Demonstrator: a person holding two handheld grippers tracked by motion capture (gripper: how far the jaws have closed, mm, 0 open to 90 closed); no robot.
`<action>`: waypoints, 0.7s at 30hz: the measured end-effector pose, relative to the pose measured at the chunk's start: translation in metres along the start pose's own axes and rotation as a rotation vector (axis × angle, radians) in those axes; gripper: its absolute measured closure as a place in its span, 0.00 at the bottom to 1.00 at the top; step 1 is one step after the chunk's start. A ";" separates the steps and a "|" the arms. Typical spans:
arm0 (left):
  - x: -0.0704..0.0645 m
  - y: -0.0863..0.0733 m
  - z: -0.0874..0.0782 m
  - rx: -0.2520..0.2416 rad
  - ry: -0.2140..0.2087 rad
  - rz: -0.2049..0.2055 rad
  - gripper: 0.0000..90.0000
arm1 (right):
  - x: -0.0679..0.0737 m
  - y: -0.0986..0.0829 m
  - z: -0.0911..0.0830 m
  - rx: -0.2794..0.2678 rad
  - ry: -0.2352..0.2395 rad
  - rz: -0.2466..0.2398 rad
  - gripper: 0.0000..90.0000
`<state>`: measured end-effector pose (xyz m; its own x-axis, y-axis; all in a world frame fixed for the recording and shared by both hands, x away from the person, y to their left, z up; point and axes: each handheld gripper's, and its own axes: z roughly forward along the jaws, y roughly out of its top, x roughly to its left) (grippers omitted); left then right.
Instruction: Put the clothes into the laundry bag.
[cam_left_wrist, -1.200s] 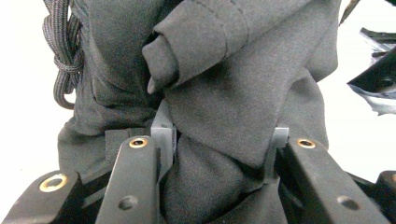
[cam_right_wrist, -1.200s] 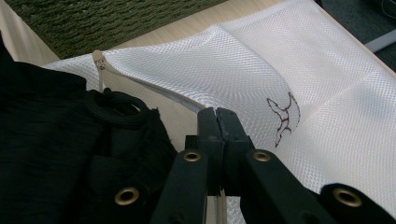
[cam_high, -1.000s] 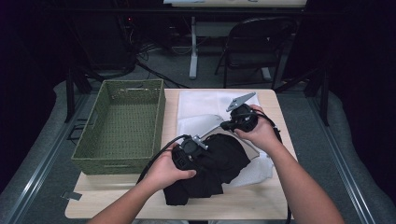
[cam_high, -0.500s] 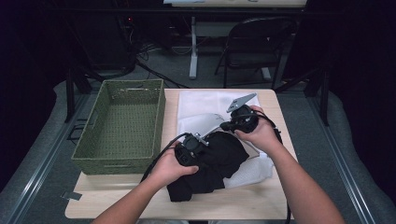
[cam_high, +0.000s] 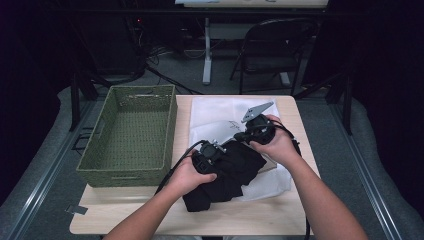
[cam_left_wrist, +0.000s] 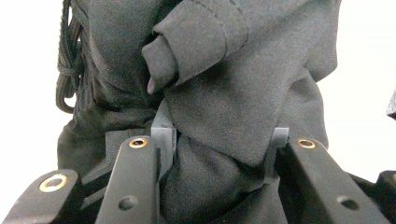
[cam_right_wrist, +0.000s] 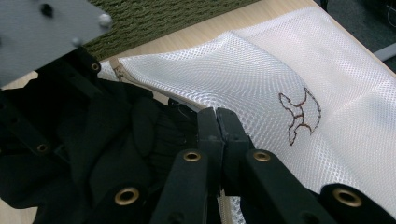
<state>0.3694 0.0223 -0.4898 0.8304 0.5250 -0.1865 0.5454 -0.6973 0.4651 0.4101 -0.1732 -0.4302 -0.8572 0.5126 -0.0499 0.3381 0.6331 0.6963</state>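
A black garment (cam_high: 235, 170) lies bunched on the wooden table, partly over a white mesh bag (cam_high: 220, 112). My left gripper (cam_high: 215, 150) is shut on the garment, whose dark folds (cam_left_wrist: 233, 84) bulge between the jaws of the gripper (cam_left_wrist: 222, 140). Just beyond it, my right gripper (cam_high: 240, 136) is shut on the near edge of the mesh bag (cam_right_wrist: 261, 79). Its jaws stand pressed together (cam_right_wrist: 217, 116) where the bag's edge meets the black garment (cam_right_wrist: 116, 140). A small dark emblem (cam_right_wrist: 301, 116) is stitched on the mesh.
A green woven basket (cam_high: 125, 177) stands on the left of the table (cam_high: 150, 215), close beside the bag. A folding chair (cam_high: 272, 50) and table legs stand on the floor beyond. Cables trail from both grippers toward the person.
My left gripper has edged forward and to the right with the black garment, closer to the right gripper. The right gripper has stayed about where it was.
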 end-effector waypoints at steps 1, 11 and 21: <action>0.000 0.001 0.001 -0.006 0.001 -0.008 0.68 | 0.000 0.000 0.000 0.000 0.000 -0.001 1.00; 0.005 0.008 0.009 -0.015 0.019 -0.048 0.68 | 0.006 0.001 -0.002 -0.012 0.008 -0.014 1.00; 0.015 0.010 0.012 -0.036 0.031 -0.084 0.68 | 0.011 -0.004 -0.002 -0.014 0.019 0.000 1.00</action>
<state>0.3888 0.0169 -0.4981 0.7774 0.5964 -0.1998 0.6083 -0.6321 0.4800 0.3988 -0.1713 -0.4323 -0.8646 0.5012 -0.0361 0.3328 0.6251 0.7060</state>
